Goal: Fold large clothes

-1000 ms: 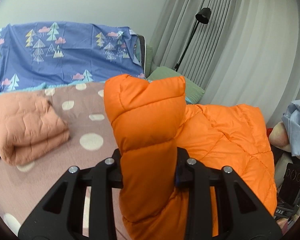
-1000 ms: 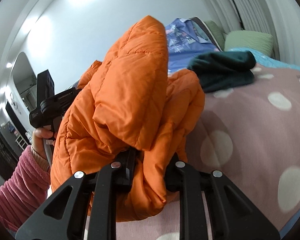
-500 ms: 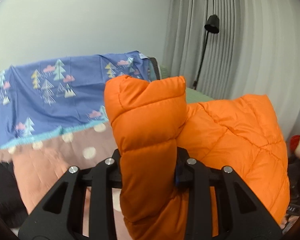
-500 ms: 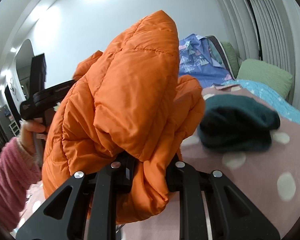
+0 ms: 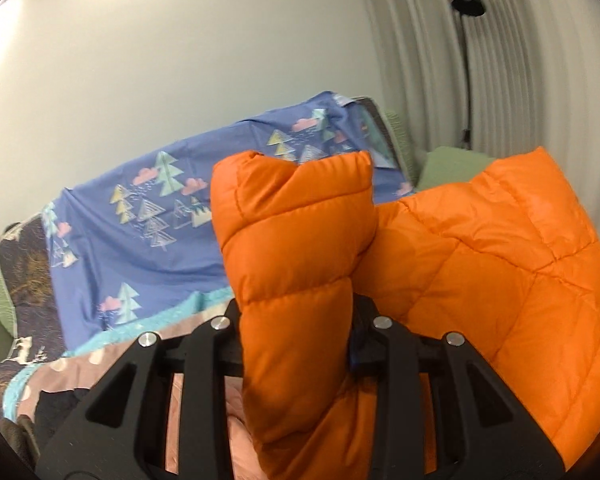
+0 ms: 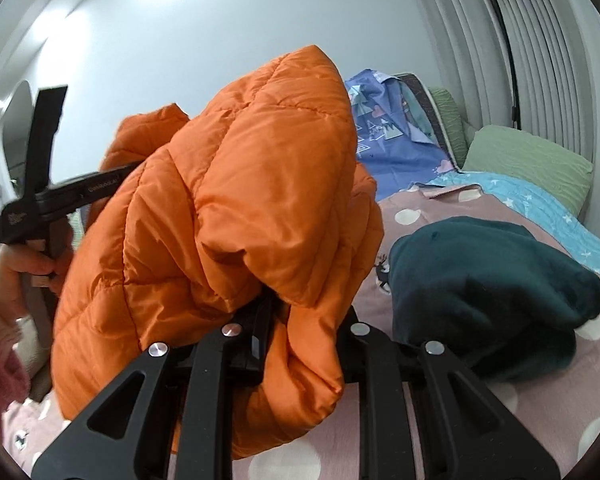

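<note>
Orange jacket (image 5: 300, 264) held aloft over bed (image 6: 500, 420) by two claws.

At 9 o'clock in the right wrist view, a hand (image 6: 14, 268) holds the left gripper (image 5: 298, 320), whose jaws are pinched onto a puffy quilted fold of the jacket that stands up between them toward 12 o'clock; the rest spreads to 3 o'clock. The right gripper (image 6: 304, 332) is likewise clamped on bunched jacket fabric, which billows above its jaws and hangs down between them. Behind, a blue tree-print sheet (image 5: 148, 240) drapes at 10 o'clock in the left view. A dark teal garment (image 6: 488, 304) lies on the polka-dot bed at 3 o'clock, a green pillow (image 6: 532, 164) beyond it.
</note>
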